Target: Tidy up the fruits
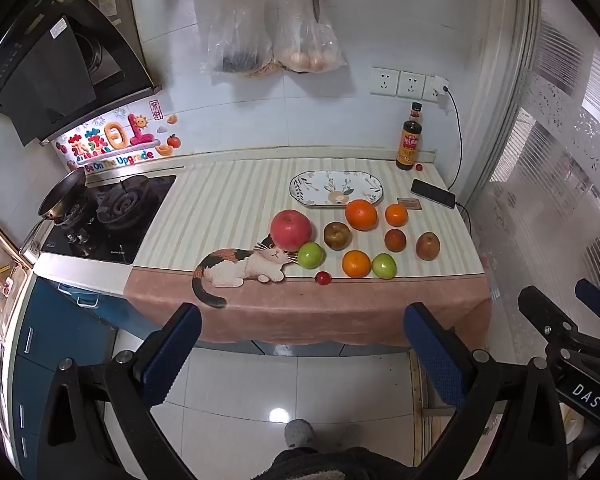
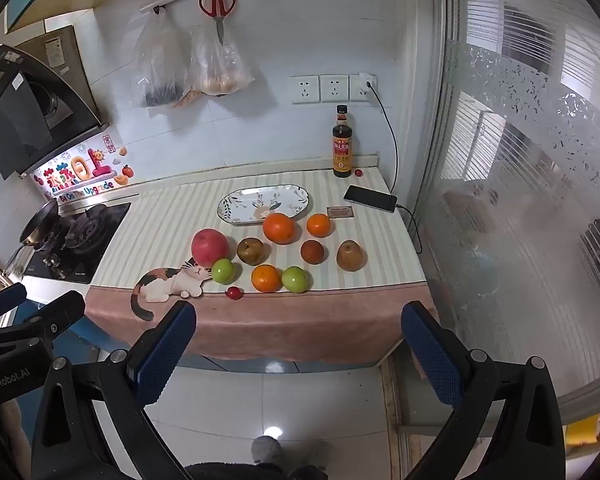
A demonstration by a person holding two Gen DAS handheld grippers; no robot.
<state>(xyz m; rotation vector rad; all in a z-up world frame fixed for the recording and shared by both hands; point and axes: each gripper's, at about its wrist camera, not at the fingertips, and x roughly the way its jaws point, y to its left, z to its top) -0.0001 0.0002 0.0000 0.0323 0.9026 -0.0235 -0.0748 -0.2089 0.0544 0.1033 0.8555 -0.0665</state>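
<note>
Several fruits lie loose on the striped counter cloth: a red apple (image 1: 291, 229) (image 2: 209, 247), oranges (image 1: 361, 214) (image 2: 278, 228), green fruits (image 1: 311, 255) (image 2: 223, 271), brown pears (image 1: 427, 245) (image 2: 351, 255) and a cherry tomato (image 1: 323, 277) (image 2: 233, 292). Behind them lies an empty oval patterned plate (image 1: 336, 187) (image 2: 263, 204). My left gripper (image 1: 302, 356) is open and empty, held over the floor in front of the counter. My right gripper (image 2: 298, 354) is open and empty too, beside the left one, short of the counter edge.
A soy sauce bottle (image 2: 342, 144), a small red tomato (image 2: 358, 172), a phone on a cable (image 2: 370, 198) and a small card (image 2: 340, 212) sit at the back right. A gas stove with a pan (image 1: 100, 212) is left. Bags and scissors hang on the wall. A frosted glass door is right.
</note>
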